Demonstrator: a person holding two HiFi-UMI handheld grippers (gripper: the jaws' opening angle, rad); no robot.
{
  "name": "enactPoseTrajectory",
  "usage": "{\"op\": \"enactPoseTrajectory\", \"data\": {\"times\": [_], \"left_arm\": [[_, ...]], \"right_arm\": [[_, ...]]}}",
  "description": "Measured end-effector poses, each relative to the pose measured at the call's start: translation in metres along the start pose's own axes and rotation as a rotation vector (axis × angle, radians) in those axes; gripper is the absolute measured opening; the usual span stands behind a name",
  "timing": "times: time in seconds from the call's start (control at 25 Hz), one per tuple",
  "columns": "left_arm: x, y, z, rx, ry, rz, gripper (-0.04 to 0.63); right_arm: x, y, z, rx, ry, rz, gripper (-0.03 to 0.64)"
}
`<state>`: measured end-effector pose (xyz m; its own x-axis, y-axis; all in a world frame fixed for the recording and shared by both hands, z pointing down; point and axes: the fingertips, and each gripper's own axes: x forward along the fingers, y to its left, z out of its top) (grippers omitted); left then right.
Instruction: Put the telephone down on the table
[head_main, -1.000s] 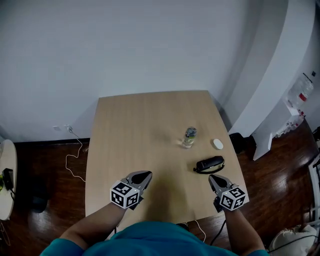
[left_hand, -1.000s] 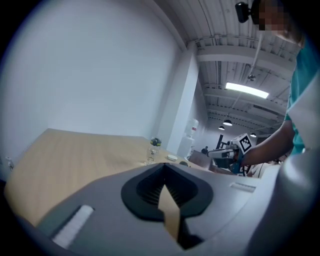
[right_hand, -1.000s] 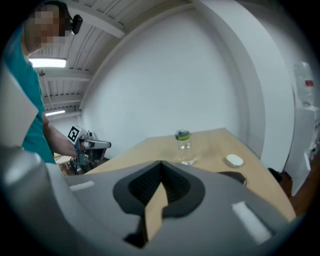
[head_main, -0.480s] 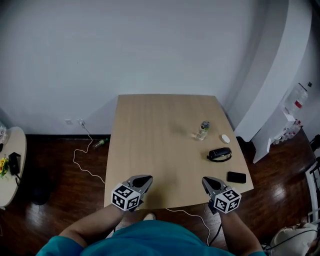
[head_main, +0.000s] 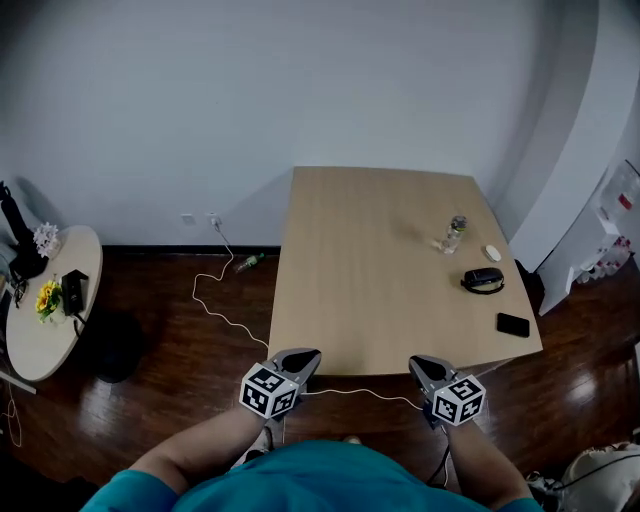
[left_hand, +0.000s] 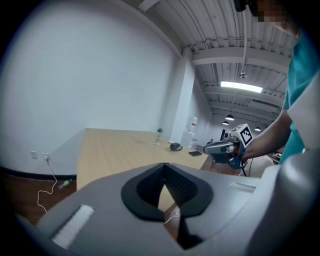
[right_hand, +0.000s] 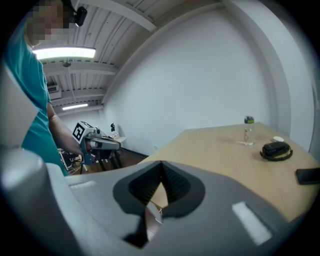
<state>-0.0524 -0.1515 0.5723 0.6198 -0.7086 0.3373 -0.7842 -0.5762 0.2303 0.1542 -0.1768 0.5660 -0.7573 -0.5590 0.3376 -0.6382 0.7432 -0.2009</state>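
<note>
I am holding my left hand-held gripper (head_main: 304, 356) and right hand-held gripper (head_main: 419, 362) pressed together, both empty, just off the near edge of the table (head_main: 380, 250). The telephone (head_main: 512, 324) is lying flat near its right front corner; I judge that leaving it untouched is wisest.

On the worktop (head_main: 380, 270), along its right side, a bottle (head_main: 455, 233) stands rearmost, a small disc (head_main: 492, 253) just right of it, a bulky device (head_main: 483, 280) before that, and the telephone (head_main: 513, 324) nearest the front corner. The left hand-held gripper (head_main: 308, 357) and the right hand-held gripper (head_main: 418, 363) are before the front edge. A side table (head_main: 40, 330) stands far left.
</note>
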Motion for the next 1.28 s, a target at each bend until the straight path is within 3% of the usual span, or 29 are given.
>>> {"op": "enactPoseTrajectory", "data": {"times": [0.24, 0.4, 0.52, 0.72, 1.12, 1.28], "left_arm": [[-0.106, 0.061, -0.020, 0.011, -0.054, -0.032, 0.005], [-0.184, 0.103, -0.045, 0.029, -0.012, -0.057, 0.005], [-0.241, 0.128, -0.058, 0.022, 0.005, -0.052, 0.005], [-0.309, 0.152, -0.074, -0.003, -0.006, -0.001, 0.006], [-0.414, 0.107, -0.119, -0.032, -0.018, 0.136, 0.005], [-0.449, 0.087, -0.139, -0.039, -0.016, 0.158, 0.006]], "right_arm": [[0.044, 0.092, -0.009, 0.008, -0.006, -0.070, 0.003], [0.085, 0.171, -0.023, 0.080, -0.006, -0.119, 0.003], [0.113, 0.234, -0.022, 0.099, 0.003, -0.102, 0.003], [0.136, 0.314, -0.005, 0.043, -0.009, -0.014, 0.003], [0.124, 0.414, -0.033, -0.072, 0.022, 0.173, 0.003], [0.119, 0.449, -0.052, -0.071, 0.041, 0.206, 0.003]]}}
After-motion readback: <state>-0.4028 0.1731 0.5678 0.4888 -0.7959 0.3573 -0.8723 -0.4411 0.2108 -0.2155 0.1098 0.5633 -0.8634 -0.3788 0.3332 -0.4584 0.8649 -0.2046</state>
